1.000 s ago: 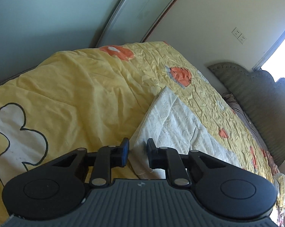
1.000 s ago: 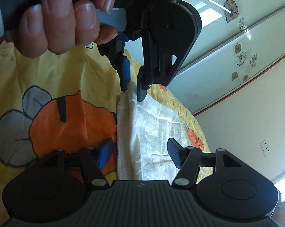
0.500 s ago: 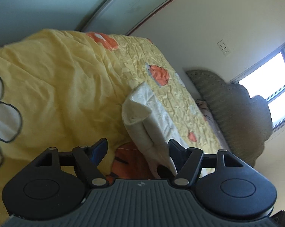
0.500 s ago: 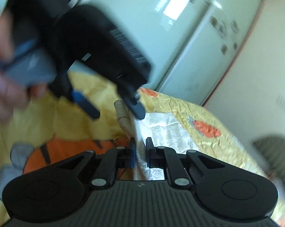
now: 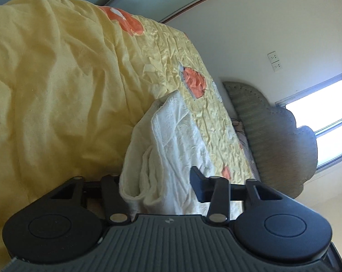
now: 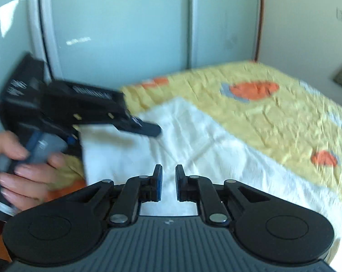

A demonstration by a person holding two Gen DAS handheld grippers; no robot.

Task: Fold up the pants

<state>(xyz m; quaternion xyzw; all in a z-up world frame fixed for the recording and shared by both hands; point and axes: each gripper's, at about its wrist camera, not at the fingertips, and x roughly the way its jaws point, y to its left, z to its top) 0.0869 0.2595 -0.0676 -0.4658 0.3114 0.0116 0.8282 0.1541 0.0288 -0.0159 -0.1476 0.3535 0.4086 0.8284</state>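
Gaping wide, the left gripper (image 5: 157, 181) straddles a bunched fold of the white pants (image 5: 171, 140); cloth fills the gap and hides the left finger, and the right finger (image 5: 199, 187) stands clear of it, so nothing is pinched. In the right wrist view, the right gripper (image 6: 168, 184) has its fingers drawn near together with a narrow slit between them, hovering over the pants (image 6: 193, 149); whether any cloth is caught there cannot be told. Left of it, a bare hand (image 6: 23, 172) grips the left tool's handle, its finger tip lying on the upper edge of the cloth. The pants lie on the yellow quilt (image 5: 57, 79) with orange patches. Beyond: grey-green headboard (image 5: 275, 140), window (image 5: 322, 124), pale cupboard doors (image 6: 125, 27).
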